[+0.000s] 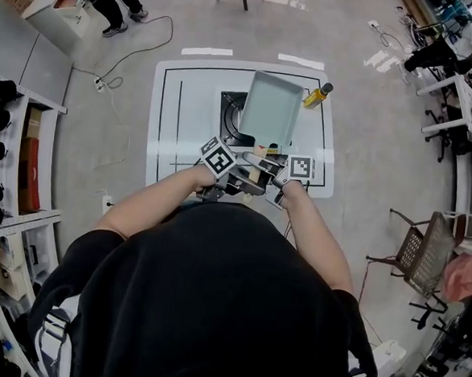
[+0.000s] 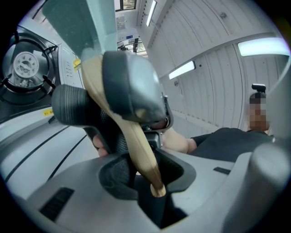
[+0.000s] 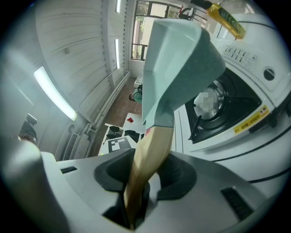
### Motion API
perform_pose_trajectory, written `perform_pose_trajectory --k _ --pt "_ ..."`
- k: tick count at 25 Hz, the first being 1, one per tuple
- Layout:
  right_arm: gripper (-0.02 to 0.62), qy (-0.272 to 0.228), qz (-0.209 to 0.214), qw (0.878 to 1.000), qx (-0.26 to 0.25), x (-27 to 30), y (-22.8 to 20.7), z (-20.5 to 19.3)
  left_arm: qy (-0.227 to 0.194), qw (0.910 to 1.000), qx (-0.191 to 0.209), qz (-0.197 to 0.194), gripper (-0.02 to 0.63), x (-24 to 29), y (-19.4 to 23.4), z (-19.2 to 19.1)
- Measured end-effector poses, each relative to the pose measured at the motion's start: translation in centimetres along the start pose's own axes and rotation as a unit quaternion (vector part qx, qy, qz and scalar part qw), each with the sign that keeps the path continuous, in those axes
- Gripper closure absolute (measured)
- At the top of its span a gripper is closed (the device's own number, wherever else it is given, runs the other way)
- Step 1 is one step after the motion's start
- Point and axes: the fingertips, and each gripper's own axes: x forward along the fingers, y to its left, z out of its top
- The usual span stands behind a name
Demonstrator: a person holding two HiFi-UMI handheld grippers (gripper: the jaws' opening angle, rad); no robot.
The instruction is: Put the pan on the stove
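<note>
A pale green rectangular pan point(image 1: 270, 109) with a light wooden handle hangs tilted above the stove point(image 1: 231, 115) on the white table. Both grippers hold that handle close in front of me. My left gripper point(image 1: 221, 173) is shut on the handle's end point(image 2: 144, 154), with the pan's body point(image 2: 84, 22) rising beyond it. My right gripper point(image 1: 280, 185) is shut on the handle point(image 3: 148, 159) nearer the pan point(image 3: 179, 63). The right gripper's dark body point(image 2: 129, 88) shows in the left gripper view, clamped further up the handle. The stove's burner point(image 3: 213, 102) lies below and right of the pan.
A yellow oil bottle point(image 1: 317, 95) lies at the table's far right corner. The white table point(image 1: 168, 122) has black border lines. Shelves point(image 1: 12, 168) stand at the left and a chair point(image 1: 425, 253) at the right. A cable point(image 1: 137, 52) runs over the floor.
</note>
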Motion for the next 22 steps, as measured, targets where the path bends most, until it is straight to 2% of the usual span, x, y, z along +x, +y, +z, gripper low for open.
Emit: perform_pose_trajectory --k 4,9,16,22 --pt "0.449 0.011 0.014 0.999 -0.027 1.9 1.1 0.5 -0.007 1.0 0.001 -0.002 0.491 -1.5 0.0 0.1" --pt "0.449 0.008 -0.011 1.0 0.003 3.5 0.2 1.0 -0.007 0.9999 0.0 -0.007 0.491 -3.7 -0.1 0.5" --pt "0.449 0.021 -0.019 1.0 0.002 5.3 0.1 2.1 -0.015 0.9998 -0.002 -0.011 0.491 -5.4 0.2 1.3" --pt "0.449 0.026 -0.002 1.0 -0.018 6.3 0.8 1.8 -0.02 0.9997 -0.001 -0.012 0.491 -6.1 0.3 0.7"
